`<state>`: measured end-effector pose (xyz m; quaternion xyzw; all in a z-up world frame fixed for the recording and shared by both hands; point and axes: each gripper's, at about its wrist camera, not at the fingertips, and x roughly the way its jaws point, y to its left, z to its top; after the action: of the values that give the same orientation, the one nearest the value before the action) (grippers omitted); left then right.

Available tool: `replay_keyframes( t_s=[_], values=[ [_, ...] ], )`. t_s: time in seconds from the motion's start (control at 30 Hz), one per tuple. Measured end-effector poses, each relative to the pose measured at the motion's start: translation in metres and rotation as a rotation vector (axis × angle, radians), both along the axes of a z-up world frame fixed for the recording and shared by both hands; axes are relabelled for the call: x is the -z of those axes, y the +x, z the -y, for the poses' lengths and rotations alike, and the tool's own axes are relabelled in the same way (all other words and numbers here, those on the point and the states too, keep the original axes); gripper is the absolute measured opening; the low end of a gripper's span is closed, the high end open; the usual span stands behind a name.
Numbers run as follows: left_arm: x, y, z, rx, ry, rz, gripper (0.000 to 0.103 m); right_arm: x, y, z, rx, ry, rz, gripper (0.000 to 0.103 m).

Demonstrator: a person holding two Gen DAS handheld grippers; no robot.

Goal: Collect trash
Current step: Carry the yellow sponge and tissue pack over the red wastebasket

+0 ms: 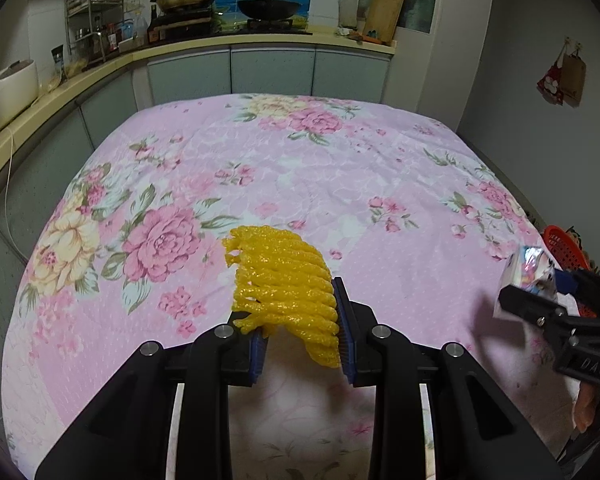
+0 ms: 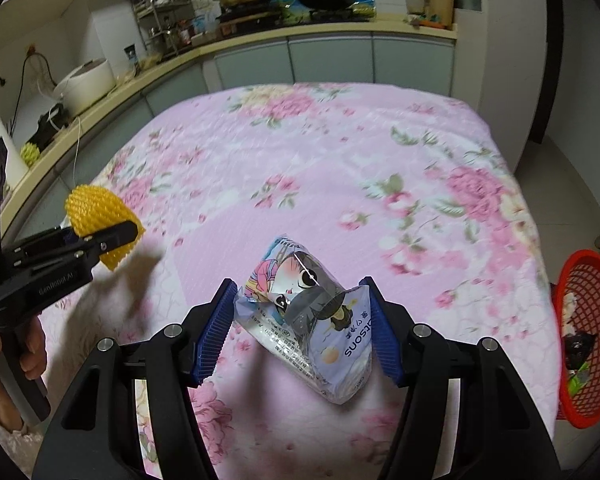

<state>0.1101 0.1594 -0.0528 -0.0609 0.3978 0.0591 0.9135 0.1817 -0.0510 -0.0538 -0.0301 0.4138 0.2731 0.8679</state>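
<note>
Both grippers loaded, bin off to the right.

Left gripper clamped on a yellow foam net, lifted off the floral desk. Right gripper squeezing a crinkly tissue pack, also off the cloth. Red basket way right past the desk edge, some trash already inside. Risky bits: slick wrapper slipping out mid-swing, springy net popping free, or dropping short of the rim onto the floor.

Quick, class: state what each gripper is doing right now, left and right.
Left gripper: jaws closed on the yellow foam net.
Right gripper: jaws closed on the printed plastic packet.
</note>
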Motion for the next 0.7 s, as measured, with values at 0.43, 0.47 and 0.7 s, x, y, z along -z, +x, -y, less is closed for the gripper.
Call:
replay_keyframes(
  t_s=[0.43, 0.47, 0.7],
  values=[
    [-0.021, 0.016, 0.037, 0.083, 0.038, 0.030, 0.028, -0.042, 0.009, 0.056, 0.123, 0.061, 0.084, 0.060],
    [-0.022, 0.018, 0.042, 0.094, 0.041, 0.032, 0.028, -0.045, 0.010, 0.063, 0.140, 0.066, 0.090, 0.060],
    [-0.032, 0.038, 0.087, 0.196, 0.058, 0.052, 0.028, -0.057, 0.020, 0.114, 0.259, 0.083, 0.109, 0.061]
  ],
)
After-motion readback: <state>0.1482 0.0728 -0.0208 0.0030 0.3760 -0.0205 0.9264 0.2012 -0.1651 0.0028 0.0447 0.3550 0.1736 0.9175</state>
